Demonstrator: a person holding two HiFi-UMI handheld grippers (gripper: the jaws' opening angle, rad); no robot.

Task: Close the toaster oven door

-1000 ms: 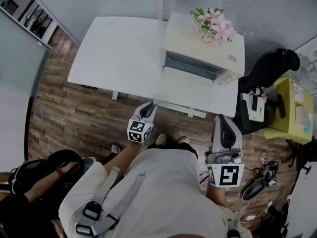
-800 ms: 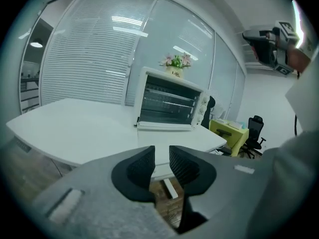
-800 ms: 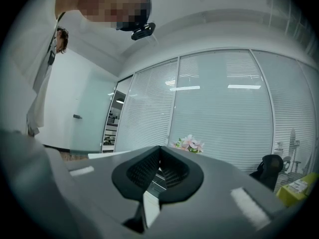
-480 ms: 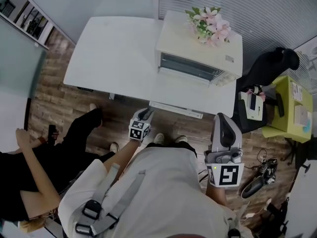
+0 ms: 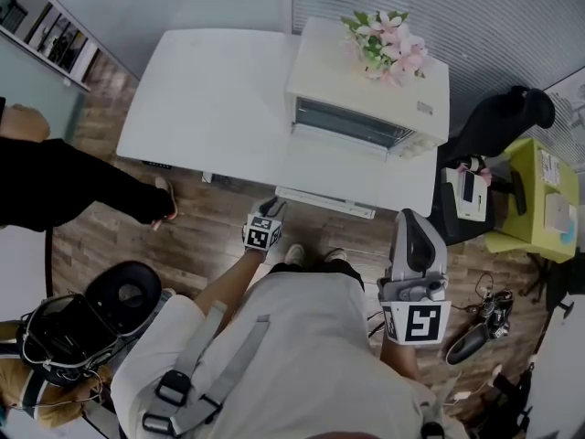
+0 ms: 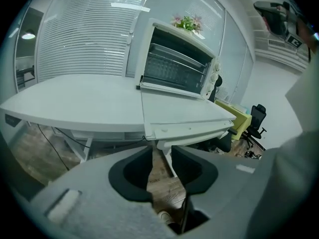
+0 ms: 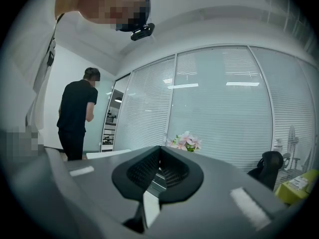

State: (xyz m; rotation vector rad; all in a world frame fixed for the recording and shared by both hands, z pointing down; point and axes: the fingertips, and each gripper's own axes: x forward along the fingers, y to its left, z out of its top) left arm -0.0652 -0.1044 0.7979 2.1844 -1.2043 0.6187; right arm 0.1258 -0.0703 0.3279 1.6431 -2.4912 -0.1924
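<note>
Hanging low in front of the table (image 5: 210, 90), the left gripper (image 6: 162, 152) has its jaws apart. They have just been opening, and only floor shows between them. The right gripper (image 7: 160, 149) is held level off to the side, its jaws together on nothing.

The toaster oven (image 6: 177, 63) stands at the table's right end with its door (image 6: 182, 108) dropped flat. The door's front edge and handle (image 6: 192, 131) jut toward the person, just above and ahead of the left gripper's tips. A bunch of flowers (image 5: 388, 42) rests on top of the oven.

The job looks barely begun: the door is fully down and nothing touches it. The likely next move is to come up under the front edge and swing the door shut, and several things could go wrong there.

- With the jaws spread, one tip may catch the edge alone and slide off, letting the door fall back.
- A lift aimed too far to one side could twist the door on its hinges.
- Pushing forward rather than upward may shove the whole oven back across the smooth tabletop.
- A hard slam could shake the flowers loose.
- Stopping short of the latch would leave the door ajar.
- Another person (image 5: 64, 186) is passing close on the left, so a bump is possible too.
</note>
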